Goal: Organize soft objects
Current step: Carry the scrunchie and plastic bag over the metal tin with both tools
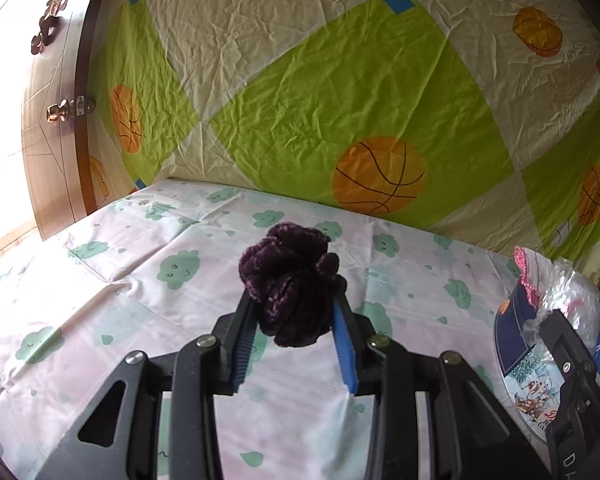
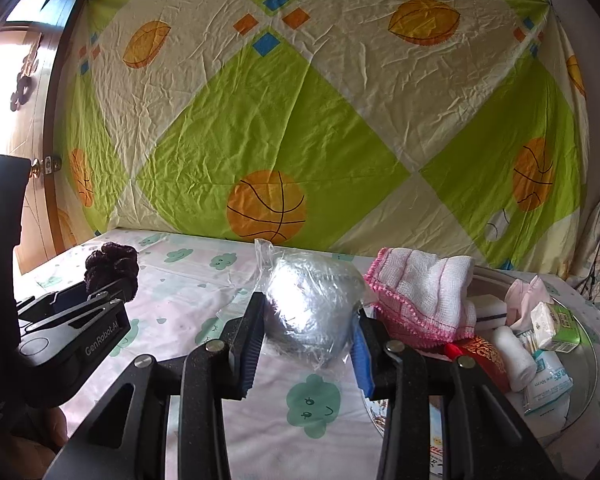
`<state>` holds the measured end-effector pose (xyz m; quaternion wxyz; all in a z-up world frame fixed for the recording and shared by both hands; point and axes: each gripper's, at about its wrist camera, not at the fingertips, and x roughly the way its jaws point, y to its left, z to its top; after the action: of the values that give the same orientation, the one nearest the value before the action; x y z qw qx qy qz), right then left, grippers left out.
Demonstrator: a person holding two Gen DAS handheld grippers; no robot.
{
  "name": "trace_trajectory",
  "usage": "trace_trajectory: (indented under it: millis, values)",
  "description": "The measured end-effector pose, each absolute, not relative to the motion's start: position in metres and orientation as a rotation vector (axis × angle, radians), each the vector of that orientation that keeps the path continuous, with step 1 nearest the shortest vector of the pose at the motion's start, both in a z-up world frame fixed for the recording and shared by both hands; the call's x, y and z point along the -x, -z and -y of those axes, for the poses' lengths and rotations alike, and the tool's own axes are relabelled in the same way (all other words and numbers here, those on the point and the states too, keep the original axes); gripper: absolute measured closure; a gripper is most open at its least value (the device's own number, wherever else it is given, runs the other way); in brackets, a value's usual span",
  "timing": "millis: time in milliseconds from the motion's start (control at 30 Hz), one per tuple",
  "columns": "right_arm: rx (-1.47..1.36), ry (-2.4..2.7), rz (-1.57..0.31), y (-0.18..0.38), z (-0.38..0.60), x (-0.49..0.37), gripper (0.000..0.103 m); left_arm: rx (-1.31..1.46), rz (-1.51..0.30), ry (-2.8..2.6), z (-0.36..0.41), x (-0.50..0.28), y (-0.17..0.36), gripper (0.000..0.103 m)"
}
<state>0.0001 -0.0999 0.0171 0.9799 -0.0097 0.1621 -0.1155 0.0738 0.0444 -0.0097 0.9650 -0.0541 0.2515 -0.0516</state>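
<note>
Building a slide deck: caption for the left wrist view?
Left gripper holds a dark purple scrunchie above the cloud-print sheet.

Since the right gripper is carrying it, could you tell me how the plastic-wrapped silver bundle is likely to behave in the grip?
The bundle probably squashes easily: it bulges between the right gripper's fingers. Its clear crinkled wrap looks smooth, so it may slip. Loose plastic sticks up at the top, so the wrap may shift before the contents do.
</note>
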Motion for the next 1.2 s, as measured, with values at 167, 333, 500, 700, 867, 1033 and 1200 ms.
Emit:
trace_trajectory:
  millis: [167,333,500,700,867,1033,1200]
  values:
    - [0.026,0.247,-0.309,-0.018,0.107,0.02,0.061,0.168,-0.532,0.189,-0.039,-0.058,0.01,0.068]
    - [0.017,0.278,-0.275,-0.019,0.12,0.044,0.061,0.21,-0.549,0.235,-0.035,-0.042,0.008,0.068]
    - [-0.023,0.303,-0.262,-0.02,0.138,0.063,0.061,0.166,-0.545,0.239,-0.02,-0.025,0.004,0.068]
    - [-0.02,0.327,-0.265,-0.02,0.154,0.08,0.061,0.139,-0.535,0.272,0.001,-0.007,-0.002,0.068]
    - [-0.003,0.364,-0.269,-0.02,0.166,0.092,0.061,0.126,-0.525,0.296,0.016,0.005,-0.008,0.068]
    - [-0.01,0.388,-0.276,-0.022,0.181,0.102,0.061,0.102,-0.504,0.315,0.031,0.018,-0.015,0.068]
    - [-0.024,0.4,-0.284,-0.024,0.194,0.11,0.061,0.083,-0.491,0.336,0.044,0.028,-0.02,0.068]
